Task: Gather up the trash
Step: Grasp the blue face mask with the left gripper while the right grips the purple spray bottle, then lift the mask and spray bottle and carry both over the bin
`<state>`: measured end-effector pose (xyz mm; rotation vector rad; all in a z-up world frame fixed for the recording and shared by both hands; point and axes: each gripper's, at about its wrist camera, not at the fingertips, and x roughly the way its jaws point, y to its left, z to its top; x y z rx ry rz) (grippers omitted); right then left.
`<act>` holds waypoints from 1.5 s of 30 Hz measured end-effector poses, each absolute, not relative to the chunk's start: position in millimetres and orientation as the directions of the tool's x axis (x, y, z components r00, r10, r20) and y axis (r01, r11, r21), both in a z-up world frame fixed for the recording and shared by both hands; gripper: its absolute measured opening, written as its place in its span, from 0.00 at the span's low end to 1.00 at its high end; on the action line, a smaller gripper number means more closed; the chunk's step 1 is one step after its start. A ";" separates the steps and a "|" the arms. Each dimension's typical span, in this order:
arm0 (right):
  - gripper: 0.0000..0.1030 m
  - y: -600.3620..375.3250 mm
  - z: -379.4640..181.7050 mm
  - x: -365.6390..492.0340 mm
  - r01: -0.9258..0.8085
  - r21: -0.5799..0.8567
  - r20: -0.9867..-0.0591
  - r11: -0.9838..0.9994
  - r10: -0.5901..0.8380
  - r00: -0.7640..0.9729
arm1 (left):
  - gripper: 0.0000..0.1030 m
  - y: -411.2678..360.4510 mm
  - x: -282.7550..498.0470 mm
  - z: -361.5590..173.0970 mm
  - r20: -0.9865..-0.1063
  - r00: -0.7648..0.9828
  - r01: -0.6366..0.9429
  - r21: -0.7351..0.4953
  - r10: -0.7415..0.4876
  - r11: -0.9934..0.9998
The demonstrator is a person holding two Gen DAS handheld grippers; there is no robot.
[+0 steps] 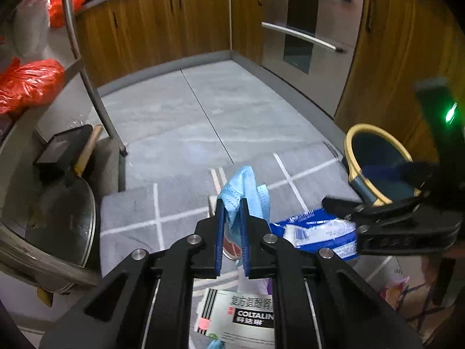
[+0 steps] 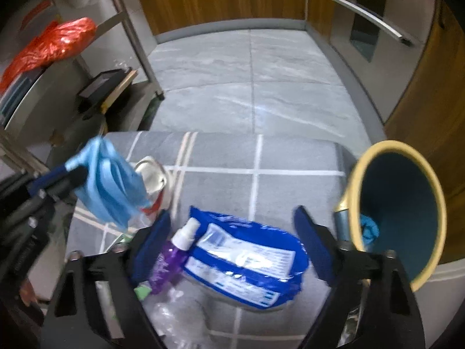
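My left gripper [image 1: 232, 203] is shut on a light blue face mask [image 1: 244, 183], which hangs crumpled from its pads above the grey lined mat [image 1: 139, 203]. In the right wrist view the mask [image 2: 110, 180] dangles at the left. My right gripper [image 2: 232, 215] stands open over a blue and white plastic packet [image 2: 244, 258], its fingers on either side and not touching it. A purple spray bottle [image 2: 171, 258] lies by its left finger. A yellow-rimmed bin [image 2: 357, 168] with a dark blue inside stands at the right, something blue at its bottom.
A medicine box [image 1: 241, 317], a red and white can [image 2: 154, 174] and a clear plastic bottle [image 2: 174, 314] also lie on the mat. A metal rack at the left holds a pan lid [image 1: 66, 221] and red bags [image 1: 29, 84]. Wooden cabinets and an oven [image 1: 305, 29] line the far side.
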<state>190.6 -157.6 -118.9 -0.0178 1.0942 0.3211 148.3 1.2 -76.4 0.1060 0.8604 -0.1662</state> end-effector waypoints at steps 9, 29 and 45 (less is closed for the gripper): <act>0.52 -132.4 -145.8 198.2 -0.292 0.216 -0.898 0.932 0.307 0.316 | 0.09 11.0 146.5 -52.3 -0.725 0.683 0.176 0.045 -0.089 0.983; 0.24 -113.1 -181.9 208.9 -0.226 0.307 -0.912 0.924 0.354 0.209 | 0.09 18.2 150.9 -53.0 -0.723 0.682 0.198 0.038 -0.110 0.979; 0.16 -129.3 -99.8 183.6 -0.338 0.183 -0.841 0.923 0.325 0.433 | 0.09 16.6 153.0 -44.1 -0.702 0.699 0.201 0.012 -0.135 0.979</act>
